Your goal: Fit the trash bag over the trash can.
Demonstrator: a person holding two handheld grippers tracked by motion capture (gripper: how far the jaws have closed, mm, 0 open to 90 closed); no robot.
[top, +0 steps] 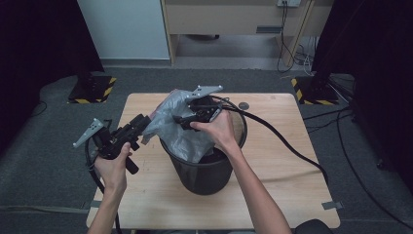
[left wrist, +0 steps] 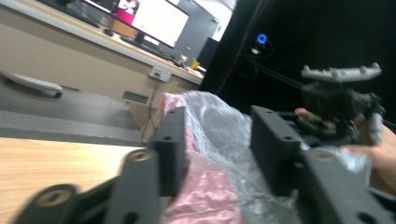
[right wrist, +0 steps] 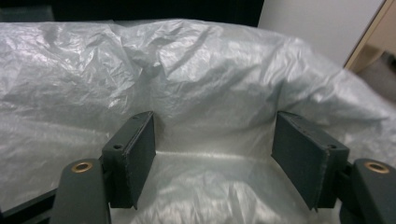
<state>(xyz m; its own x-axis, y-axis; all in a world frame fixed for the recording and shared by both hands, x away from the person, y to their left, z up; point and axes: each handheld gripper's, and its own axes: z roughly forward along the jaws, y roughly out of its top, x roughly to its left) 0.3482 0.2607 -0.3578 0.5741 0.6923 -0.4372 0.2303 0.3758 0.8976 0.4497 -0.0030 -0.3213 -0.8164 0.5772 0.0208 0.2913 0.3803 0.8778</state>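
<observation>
Table [top: 272, 195]: you are working at its centre. Bin [top: 204, 170]: standing mid-table. Bag [top: 178, 122]: draping over the bin's 10 o'clock rim. Right gripper [top: 182, 119]: nearer, jaws spread wide inside the film, clamping nothing. Left gripper [top: 143, 122]: jaws half-open around the bag's edge at 9 o'clock, pads not pressing.

Open tabletop [top: 272, 161] right of and near the black bin [top: 204, 173]. Over the bin mouth, blocked by bunched plastic bag [top: 178, 124]. At the right, a trailing cable [top: 282, 139] crossing the table.
</observation>
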